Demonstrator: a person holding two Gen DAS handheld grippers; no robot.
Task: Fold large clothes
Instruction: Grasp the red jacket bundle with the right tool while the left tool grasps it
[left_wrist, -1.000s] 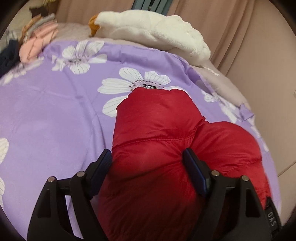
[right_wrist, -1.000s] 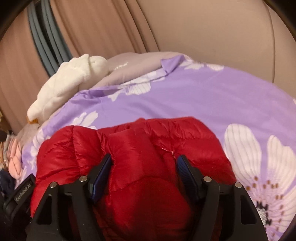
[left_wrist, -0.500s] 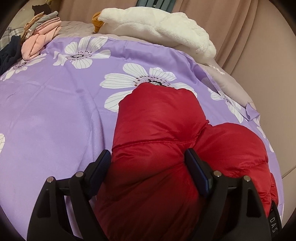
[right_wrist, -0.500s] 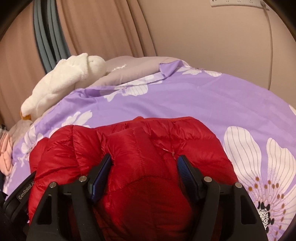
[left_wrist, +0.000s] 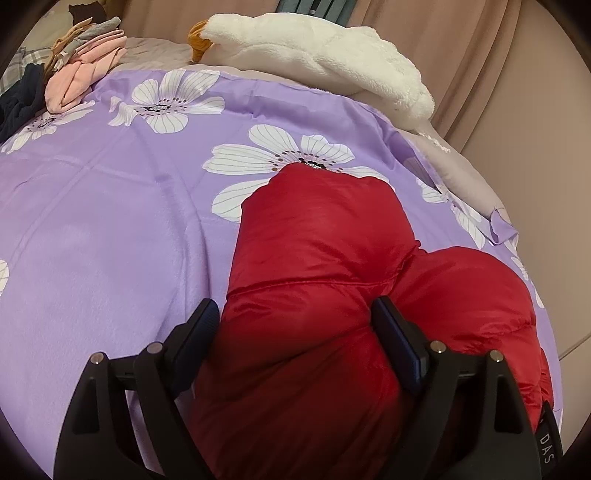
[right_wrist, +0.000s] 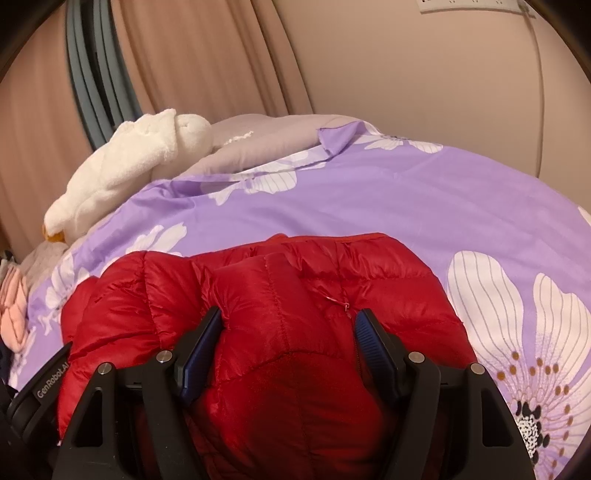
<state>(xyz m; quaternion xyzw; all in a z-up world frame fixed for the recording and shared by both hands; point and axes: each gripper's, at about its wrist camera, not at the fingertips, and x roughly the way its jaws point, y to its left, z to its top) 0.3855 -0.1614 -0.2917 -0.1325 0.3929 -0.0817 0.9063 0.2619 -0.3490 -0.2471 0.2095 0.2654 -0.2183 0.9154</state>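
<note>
A red puffer jacket (left_wrist: 325, 266) lies bunched on a purple flowered bedspread (left_wrist: 110, 229). My left gripper (left_wrist: 295, 325) has its jaws wide apart, with a thick fold of the jacket bulging between them and pressing both pads. My right gripper (right_wrist: 290, 332) stands the same way on the jacket (right_wrist: 280, 288), the padded red cloth filling the gap between its blue pads. Part of the left gripper's body shows at the lower left of the right wrist view. The jacket's lower part is hidden under both grippers.
A white plush toy (left_wrist: 321, 59) lies along the far edge of the bed, also seen in the right wrist view (right_wrist: 125, 173). A heap of pink and dark clothes (left_wrist: 74, 81) sits at the far left. Beige curtains and a wall (right_wrist: 406, 66) stand behind the bed.
Both views tilt a little, showing more of the bedspread and wall beyond the jacket. The jacket stays between both pairs of jaws, which keep the same width.
</note>
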